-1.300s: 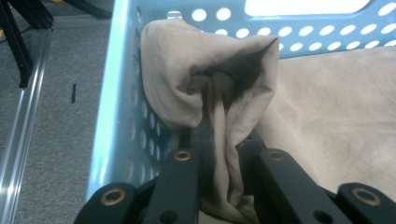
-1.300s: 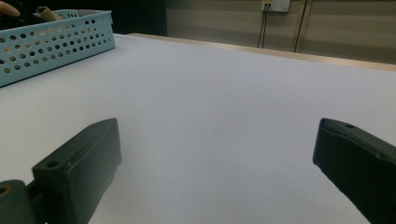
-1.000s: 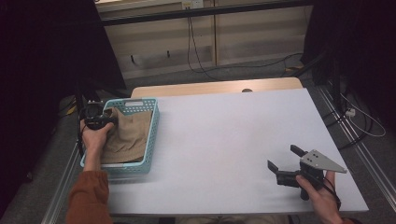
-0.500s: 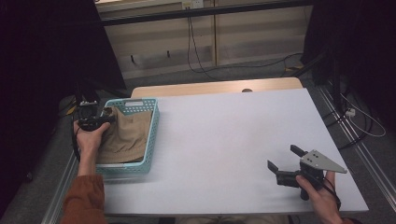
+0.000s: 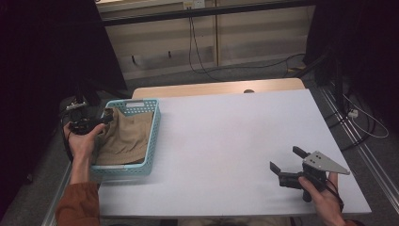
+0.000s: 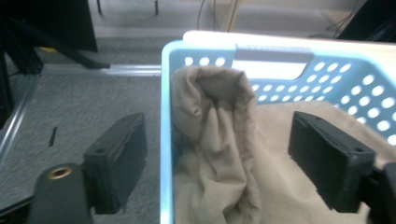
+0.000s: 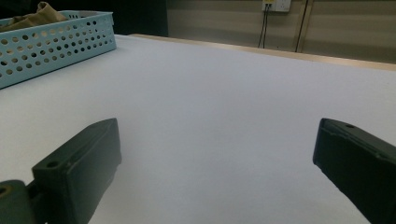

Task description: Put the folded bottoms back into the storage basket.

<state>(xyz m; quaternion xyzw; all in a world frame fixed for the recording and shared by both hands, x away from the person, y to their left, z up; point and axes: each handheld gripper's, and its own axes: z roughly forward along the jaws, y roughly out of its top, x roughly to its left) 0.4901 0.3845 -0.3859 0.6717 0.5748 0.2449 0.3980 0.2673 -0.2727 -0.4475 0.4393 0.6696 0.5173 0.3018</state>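
No writing reads anywhere. The left gripper, its fingers just released and spread, straddles the basket wall beside the tan cloth; the right gripper hovers spread.

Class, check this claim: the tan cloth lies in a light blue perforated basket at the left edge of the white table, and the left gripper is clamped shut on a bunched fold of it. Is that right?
Not quite. The left gripper is open, not clamped: its jaws have just been opening and stand clear either side of the tan cloth fold, as the left gripper view shows. The cloth does lie in the light blue basket at the table's left edge.
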